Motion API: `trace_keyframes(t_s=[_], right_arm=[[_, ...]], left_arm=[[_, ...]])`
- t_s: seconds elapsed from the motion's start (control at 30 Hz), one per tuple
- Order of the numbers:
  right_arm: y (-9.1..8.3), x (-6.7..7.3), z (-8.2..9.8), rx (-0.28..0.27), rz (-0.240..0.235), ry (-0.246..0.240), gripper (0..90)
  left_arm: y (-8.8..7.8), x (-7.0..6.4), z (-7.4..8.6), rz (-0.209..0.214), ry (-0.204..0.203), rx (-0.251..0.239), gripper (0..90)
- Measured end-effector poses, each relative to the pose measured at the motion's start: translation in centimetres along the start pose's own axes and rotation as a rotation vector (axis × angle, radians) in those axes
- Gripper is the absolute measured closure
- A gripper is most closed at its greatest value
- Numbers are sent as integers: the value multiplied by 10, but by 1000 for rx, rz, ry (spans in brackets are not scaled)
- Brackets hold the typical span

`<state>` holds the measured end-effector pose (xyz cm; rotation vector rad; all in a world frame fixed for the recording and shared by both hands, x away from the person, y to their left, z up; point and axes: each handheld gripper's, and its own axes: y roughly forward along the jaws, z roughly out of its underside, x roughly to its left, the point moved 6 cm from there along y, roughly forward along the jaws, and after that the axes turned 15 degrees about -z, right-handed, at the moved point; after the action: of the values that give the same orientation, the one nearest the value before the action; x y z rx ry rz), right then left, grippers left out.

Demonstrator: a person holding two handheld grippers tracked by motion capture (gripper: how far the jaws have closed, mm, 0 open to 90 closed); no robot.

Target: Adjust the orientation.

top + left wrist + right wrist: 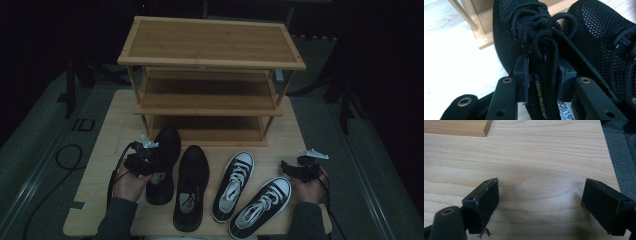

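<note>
The left gripper (150,161) is being held over the left black mesh shoe (164,162), which is lying on the wooden table (102,150) just in front of the bamboo shoe rack (210,75). Its jaws are being clamped on the shoe's tongue (544,85), below the knotted laces (541,32). A second black shoe (191,186) is being left just beside it, then a pair of black-and-white sneakers (250,192). At the far right, the right gripper (540,207) is being kept above bare tabletop, jaws spread wide, gripping nothing.
</note>
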<state>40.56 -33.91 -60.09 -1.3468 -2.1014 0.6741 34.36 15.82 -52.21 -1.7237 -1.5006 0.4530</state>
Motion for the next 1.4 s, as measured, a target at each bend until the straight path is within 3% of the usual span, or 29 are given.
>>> trace_keyframes(t_s=[0.1, 0.3, 0.4, 0.43, 0.7, 1.0, 1.4], right_arm=[[0, 0, 0, 0, 0, 0, 141], [0, 0, 0, 0, -2, 0, 141], [1, 0, -1, 2, -3, -3, 141], [1, 0, -1, 1, -3, -3, 141], [2, 0, -2, 1, -3, -3, 141], [2, 0, -2, 2, -4, -4, 141], [3, -1, -3, 2, -4, -5, 141]], left_arm=[[1, 0, -1, 7, -9, -3, 682], [4, -1, -2, -5, -11, 4, 799], [5, -1, -4, -2, -33, -3, 839], [5, -1, -8, 9, -63, -17, 842], [18, 0, -26, -4, -112, -47, 849], [31, 3, -41, -16, -144, -59, 849], [54, 12, -67, -85, -207, -84, 847]])
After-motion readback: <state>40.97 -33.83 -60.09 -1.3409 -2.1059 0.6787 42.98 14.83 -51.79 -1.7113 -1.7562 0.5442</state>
